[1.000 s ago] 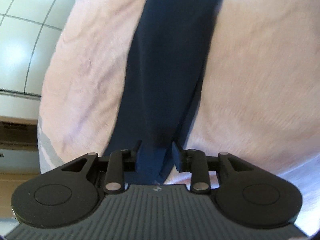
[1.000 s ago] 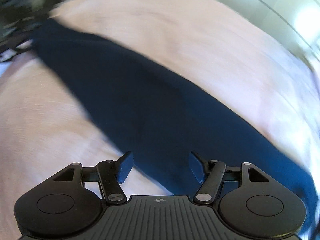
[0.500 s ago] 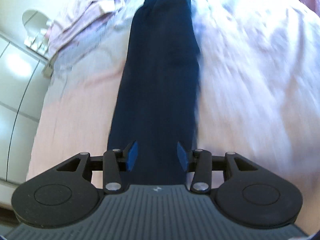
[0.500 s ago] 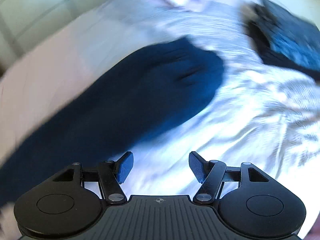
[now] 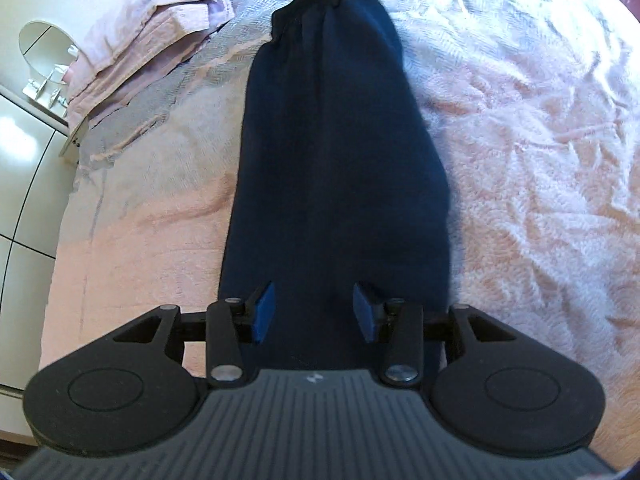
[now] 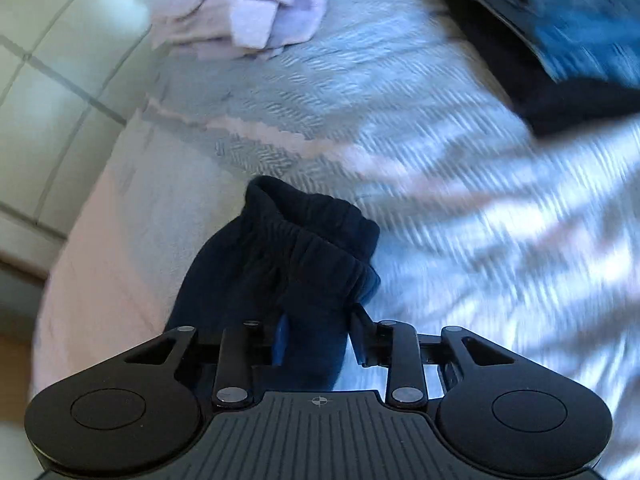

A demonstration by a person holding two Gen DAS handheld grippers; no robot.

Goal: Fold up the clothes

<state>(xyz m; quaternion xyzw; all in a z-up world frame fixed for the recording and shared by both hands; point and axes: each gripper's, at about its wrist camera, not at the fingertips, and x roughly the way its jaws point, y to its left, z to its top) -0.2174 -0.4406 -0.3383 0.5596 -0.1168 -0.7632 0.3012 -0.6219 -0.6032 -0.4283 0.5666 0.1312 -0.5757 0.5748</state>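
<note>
Left wrist view: bed point(image 5: 520, 160) under pink blanket; navy trousers point(image 5: 336, 160) laid out long and narrow down its middle, legs apparently already doubled together. Crosswise folds remain. Pink pile point(image 5: 152, 28) beyond trousers, to the left. Left hand-held gripper point(image 5: 316, 312) apart over trousers' near end. Right hand-held gripper point(image 6: 318, 336) closing on the waistband point(image 6: 316, 232), cloth between its fingers.

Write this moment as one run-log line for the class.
task: fold clothes | left gripper: open over navy trousers | right gripper: closing around waistband | surface: pink bedspread
</note>
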